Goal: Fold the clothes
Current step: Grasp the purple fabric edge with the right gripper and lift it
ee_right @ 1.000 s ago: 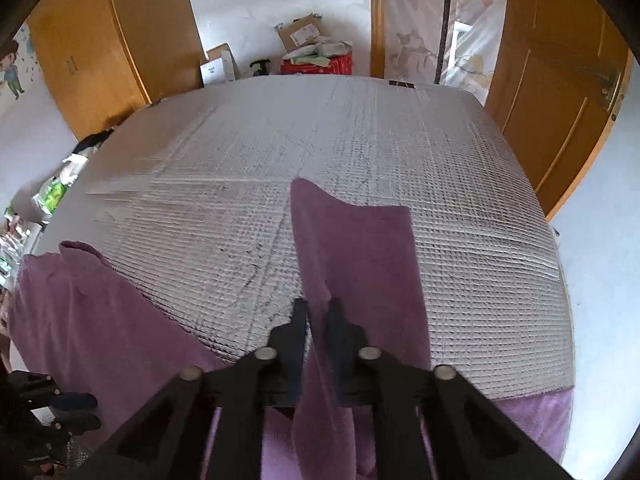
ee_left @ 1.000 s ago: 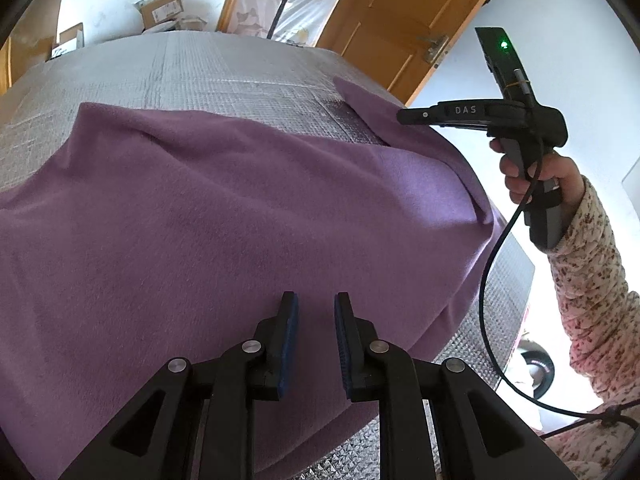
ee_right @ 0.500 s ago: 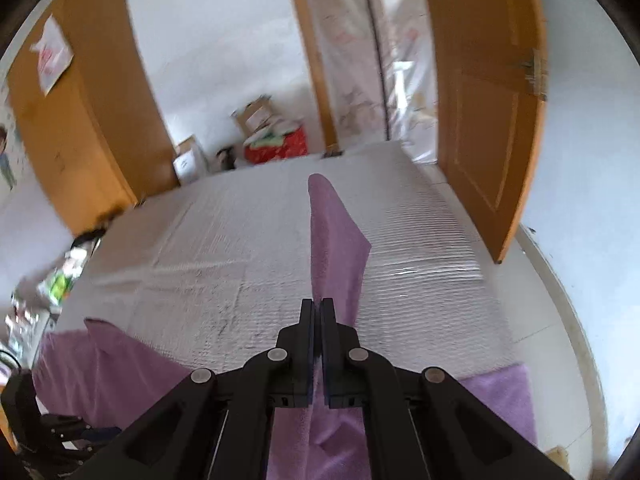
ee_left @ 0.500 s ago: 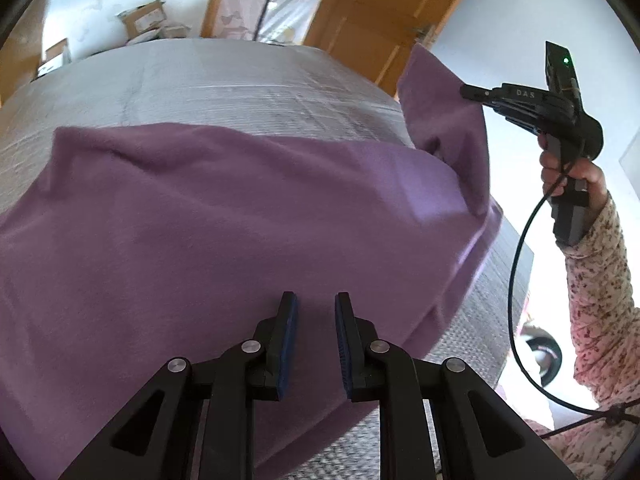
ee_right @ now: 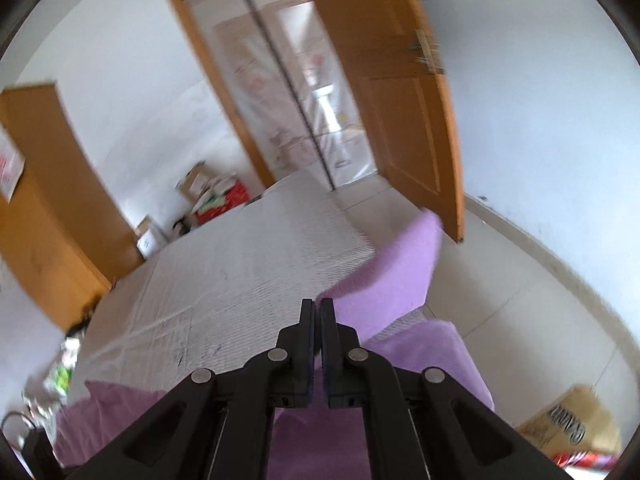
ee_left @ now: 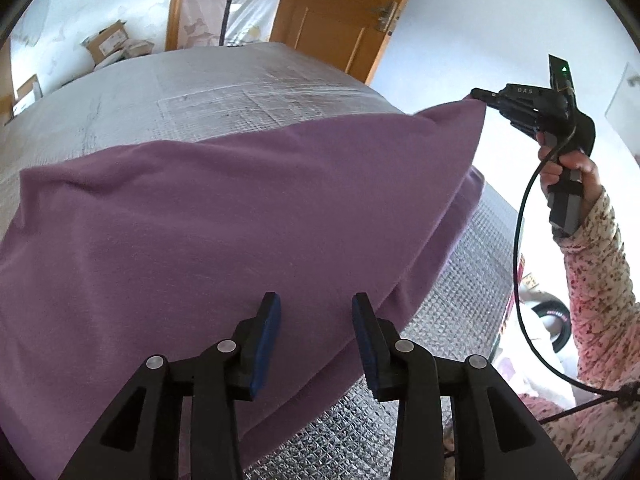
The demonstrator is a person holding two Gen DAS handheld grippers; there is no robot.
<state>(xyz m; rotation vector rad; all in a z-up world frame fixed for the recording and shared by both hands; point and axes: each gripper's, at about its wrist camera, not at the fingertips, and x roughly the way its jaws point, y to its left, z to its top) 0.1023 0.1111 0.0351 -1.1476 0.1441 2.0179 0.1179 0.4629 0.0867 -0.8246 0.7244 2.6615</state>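
A purple garment (ee_left: 224, 216) lies spread over the silver quilted bed (ee_left: 224, 92). My left gripper (ee_left: 316, 312) hovers just above its near edge, jaws opening, with only flat cloth beneath them and nothing pinched. My right gripper (ee_left: 480, 95), held by a hand in a floral sleeve (ee_left: 600, 264), is shut on the garment's far right corner and holds it up off the bed. In the right wrist view the right gripper (ee_right: 317, 308) is shut with the purple garment (ee_right: 392, 280) caught between its pads and trailing to the right.
An orange door (ee_left: 336, 12) stands open beyond the bed, next to a curtained doorway (ee_right: 304, 104). Cardboard boxes (ee_left: 108, 40) sit on the floor at the far side. Another box (ee_right: 568, 428) lies on the floor at the right. A black cable (ee_left: 520, 264) hangs from the right gripper.
The right gripper has lifted the garment's corner and carried it rightward, off the bed, rolling as it went. The left gripper's jaws have spread wider apart.
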